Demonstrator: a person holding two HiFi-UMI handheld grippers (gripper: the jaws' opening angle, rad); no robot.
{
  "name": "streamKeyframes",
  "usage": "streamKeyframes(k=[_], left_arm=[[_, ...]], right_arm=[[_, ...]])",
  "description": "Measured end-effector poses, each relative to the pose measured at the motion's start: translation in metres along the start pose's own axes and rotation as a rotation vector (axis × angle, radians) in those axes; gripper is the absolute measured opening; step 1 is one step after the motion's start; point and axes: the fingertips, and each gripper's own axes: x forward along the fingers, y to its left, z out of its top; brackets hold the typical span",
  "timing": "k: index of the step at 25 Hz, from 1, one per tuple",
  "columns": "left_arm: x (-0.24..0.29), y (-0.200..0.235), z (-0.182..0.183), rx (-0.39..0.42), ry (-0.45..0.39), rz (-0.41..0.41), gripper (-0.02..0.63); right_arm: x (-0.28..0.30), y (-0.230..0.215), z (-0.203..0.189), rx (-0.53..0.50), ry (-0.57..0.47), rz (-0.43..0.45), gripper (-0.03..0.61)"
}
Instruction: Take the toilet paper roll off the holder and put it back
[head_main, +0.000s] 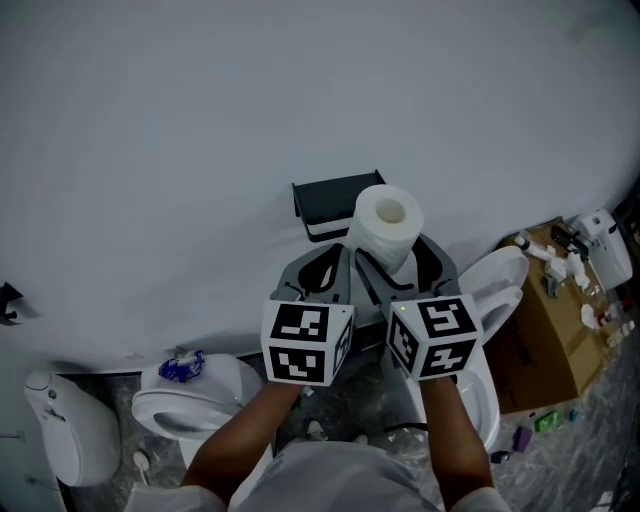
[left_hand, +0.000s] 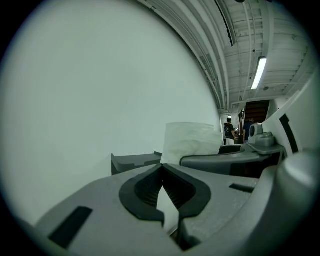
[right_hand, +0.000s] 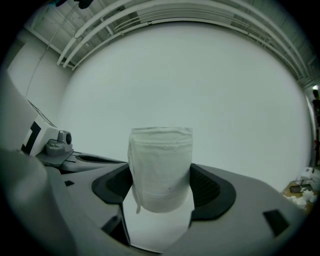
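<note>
Toilet paper roll (right_hand: 161, 165) gripped in right claw (right_hand: 161, 187); holder (head_main: 330, 200) shows in head view.

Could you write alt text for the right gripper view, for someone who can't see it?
A white toilet paper roll stands upright, clamped between the two grey jaws of the right gripper. Behind it is a plain white wall.

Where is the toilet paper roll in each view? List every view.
Head view: upper centre, toilet paper roll before the dark holder.
Left gripper view: roll right of centre, beyond the jaws.
Right gripper view: roll centre, clamped between the jaws.
Shared landmark: the white wall behind it.
</note>
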Motion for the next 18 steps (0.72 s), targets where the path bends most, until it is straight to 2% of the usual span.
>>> streamKeyframes(k=[7,18], left_arm=[[0.006,-0.019,-0.006,0.005,0.014,0.002,0.005],[0.013,-0.027,-0.010,0.010,0.025,0.002,0.005]], right_arm=[[-0.008,-0.014,-0.014,0.017,0.018,0.007,0.356],[-0.010,-0.026,-0.016,0.037,0.015,0.012,0.356]])
